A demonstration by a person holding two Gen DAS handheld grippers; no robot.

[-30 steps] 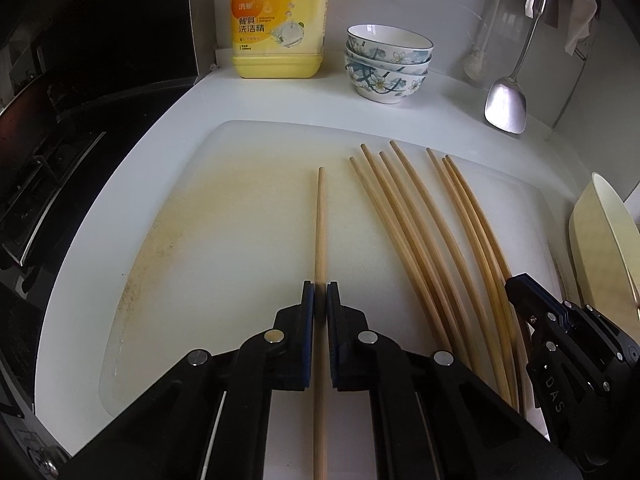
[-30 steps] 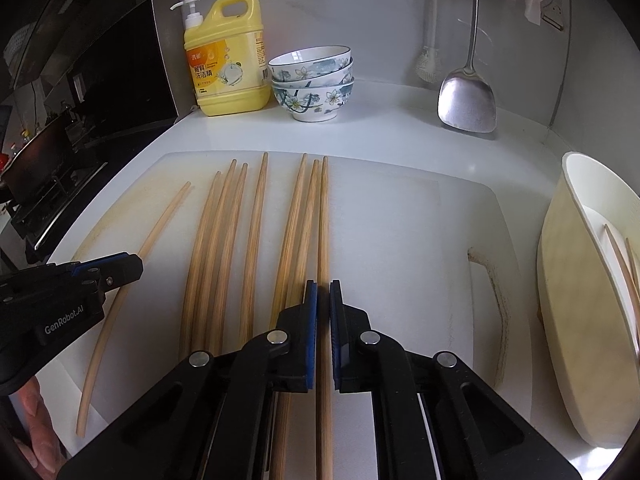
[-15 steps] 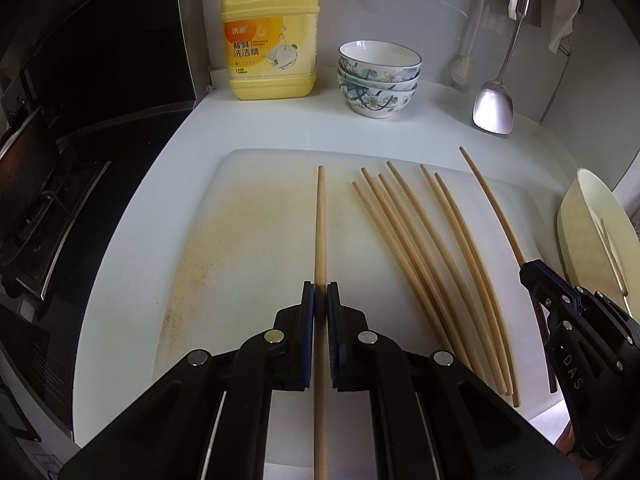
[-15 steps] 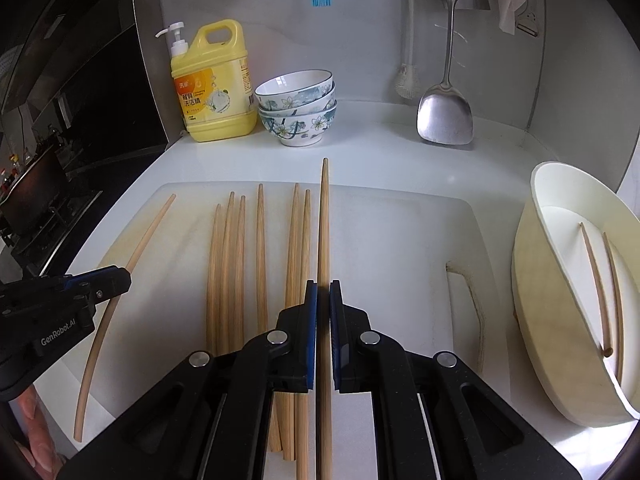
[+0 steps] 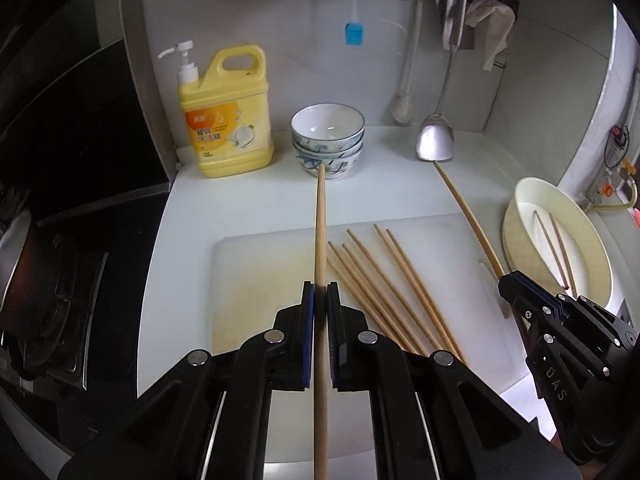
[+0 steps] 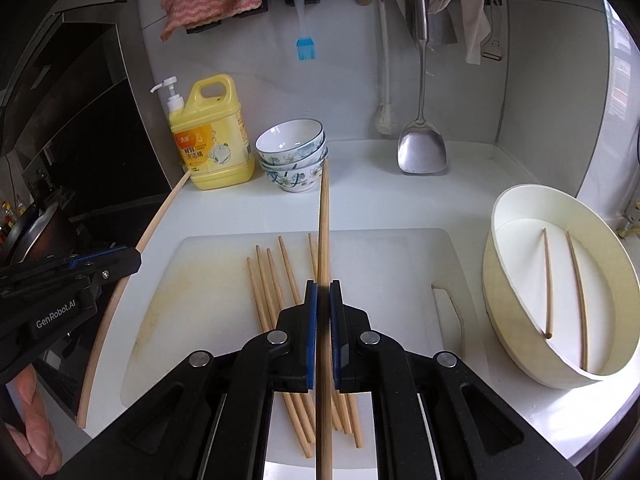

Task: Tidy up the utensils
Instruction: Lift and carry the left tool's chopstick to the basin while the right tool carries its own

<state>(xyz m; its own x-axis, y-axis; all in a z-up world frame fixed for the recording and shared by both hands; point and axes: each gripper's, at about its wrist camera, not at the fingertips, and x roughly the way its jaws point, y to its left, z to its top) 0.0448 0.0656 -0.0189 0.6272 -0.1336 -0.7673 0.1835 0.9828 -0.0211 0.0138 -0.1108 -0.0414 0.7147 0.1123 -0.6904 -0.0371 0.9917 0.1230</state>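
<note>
My left gripper is shut on one wooden chopstick, held well above the white cutting board. My right gripper is likewise shut on another chopstick, raised over the board. Several loose chopsticks lie side by side on the board. In the left wrist view the right gripper shows at the right with its chopstick. In the right wrist view the left gripper appears at the left with its chopstick. Two chopsticks rest in the cream tub.
A yellow detergent jug, stacked patterned bowls and a hanging metal spatula stand along the back wall. A stove lies left of the counter. A blue brush and cloths hang on the wall rail. A person's fingers show at lower left.
Both grippers have risen off the board, each lifting its own chopstick clear of the surface. The board and loose chopsticks now look smaller and farther below.
</note>
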